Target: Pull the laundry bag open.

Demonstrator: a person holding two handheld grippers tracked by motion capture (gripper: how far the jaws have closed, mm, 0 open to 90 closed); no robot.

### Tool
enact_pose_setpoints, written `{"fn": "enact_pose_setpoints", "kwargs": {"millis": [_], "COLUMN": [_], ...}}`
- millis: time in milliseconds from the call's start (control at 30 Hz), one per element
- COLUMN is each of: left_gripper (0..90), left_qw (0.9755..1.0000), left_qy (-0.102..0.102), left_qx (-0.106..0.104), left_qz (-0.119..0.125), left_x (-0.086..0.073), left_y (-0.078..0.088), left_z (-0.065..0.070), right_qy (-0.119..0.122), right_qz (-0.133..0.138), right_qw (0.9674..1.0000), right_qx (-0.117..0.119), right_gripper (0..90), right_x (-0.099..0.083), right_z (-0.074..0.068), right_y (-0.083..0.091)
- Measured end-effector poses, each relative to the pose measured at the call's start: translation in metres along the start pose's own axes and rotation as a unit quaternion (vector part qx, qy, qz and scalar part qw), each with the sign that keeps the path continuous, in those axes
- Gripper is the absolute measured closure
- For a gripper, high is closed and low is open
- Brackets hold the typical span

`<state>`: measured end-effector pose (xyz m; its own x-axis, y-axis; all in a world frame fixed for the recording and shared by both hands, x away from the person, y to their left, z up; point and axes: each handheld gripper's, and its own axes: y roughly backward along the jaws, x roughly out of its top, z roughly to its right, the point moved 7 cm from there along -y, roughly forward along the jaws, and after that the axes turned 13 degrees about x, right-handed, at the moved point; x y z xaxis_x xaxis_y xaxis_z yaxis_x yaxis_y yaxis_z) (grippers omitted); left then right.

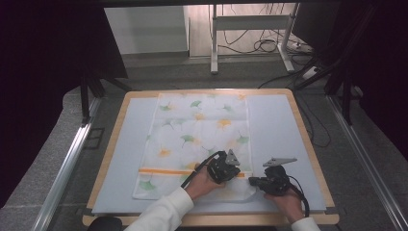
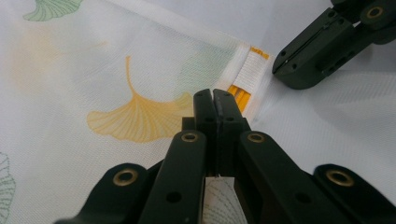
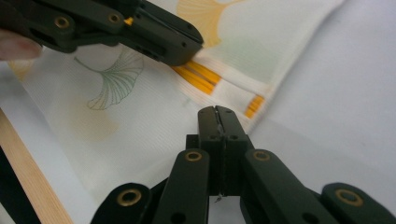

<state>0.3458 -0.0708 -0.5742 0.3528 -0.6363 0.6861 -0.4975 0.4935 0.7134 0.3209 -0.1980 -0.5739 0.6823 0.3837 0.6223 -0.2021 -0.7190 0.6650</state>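
A white cloth [image 1: 197,130] printed with yellow and green ginkgo leaves lies flat on the table, an orange stripe [image 1: 163,171] running across its near end. My left gripper [image 1: 235,172] rests low over the cloth's right edge by the stripe, its jaws shut with nothing between them. In the left gripper view the shut tips [image 2: 213,96] point at the orange stripe [image 2: 240,95] on the hem. My right gripper [image 1: 252,181] sits just right of the cloth's near corner, pointing left, also shut and empty. Its tips [image 3: 215,112] stop short of the hem [image 3: 243,95], with the left gripper [image 3: 154,32] beyond.
The cloth lies on a pale blue mat [image 1: 276,130] over a wooden-edged table [image 1: 302,130]. Bare mat lies left and right of the cloth. Metal rails [image 1: 67,163] flank the table; a desk frame and cables [image 1: 260,45] stand on the floor behind.
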Motion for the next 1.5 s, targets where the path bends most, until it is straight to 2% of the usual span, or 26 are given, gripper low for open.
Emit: {"fn": "enact_pose_setpoints", "kwargs": {"millis": [133, 267, 367, 500, 767, 1067, 1333, 1500], "left_gripper": [90.0, 90.0, 90.0, 90.0, 90.0, 90.0, 90.0, 90.0], "left_qw": [1.0000, 1.0000, 0.9998, 0.9998, 0.9995, 0.9996, 0.9993, 0.9991], "left_qy": [0.009, -0.004, -0.009, -0.007, -0.012, 0.004, 0.012, 0.030], "left_qx": [-0.004, 0.008, 0.018, 0.017, 0.030, 0.024, 0.029, 0.024], "left_qz": [0.000, -0.001, -0.001, -0.002, -0.007, -0.014, -0.020, -0.018], "left_x": [0.000, 0.002, 0.003, 0.002, -0.002, -0.011, -0.024, -0.030], "left_y": [-0.001, -0.002, -0.002, -0.001, 0.001, 0.008, 0.017, 0.021], "left_z": [-0.001, 0.001, 0.003, 0.002, -0.003, -0.014, -0.024, -0.030], "right_qy": [0.005, 0.001, -0.007, -0.024, -0.028, -0.024, -0.024, -0.024], "right_qz": [0.010, 0.003, 0.003, 0.009, 0.011, 0.013, 0.015, 0.015], "right_qw": [0.9999, 0.9997, 0.9997, 0.9996, 0.9995, 0.9996, 0.9995, 0.9995], "right_qx": [-0.005, -0.025, -0.024, -0.014, -0.009, -0.013, -0.013, -0.011], "right_gripper": [89.7, 89.7, 89.8, 89.8, 89.9, 89.9, 89.9, 89.9], "right_x": [0.014, 0.020, 0.020, 0.019, 0.018, 0.018, 0.017, 0.017], "right_z": [0.000, 0.008, 0.009, 0.012, 0.013, 0.013, 0.013, 0.013], "right_y": [-0.006, -0.012, -0.010, -0.009, -0.008, -0.008, -0.008, -0.008]}}
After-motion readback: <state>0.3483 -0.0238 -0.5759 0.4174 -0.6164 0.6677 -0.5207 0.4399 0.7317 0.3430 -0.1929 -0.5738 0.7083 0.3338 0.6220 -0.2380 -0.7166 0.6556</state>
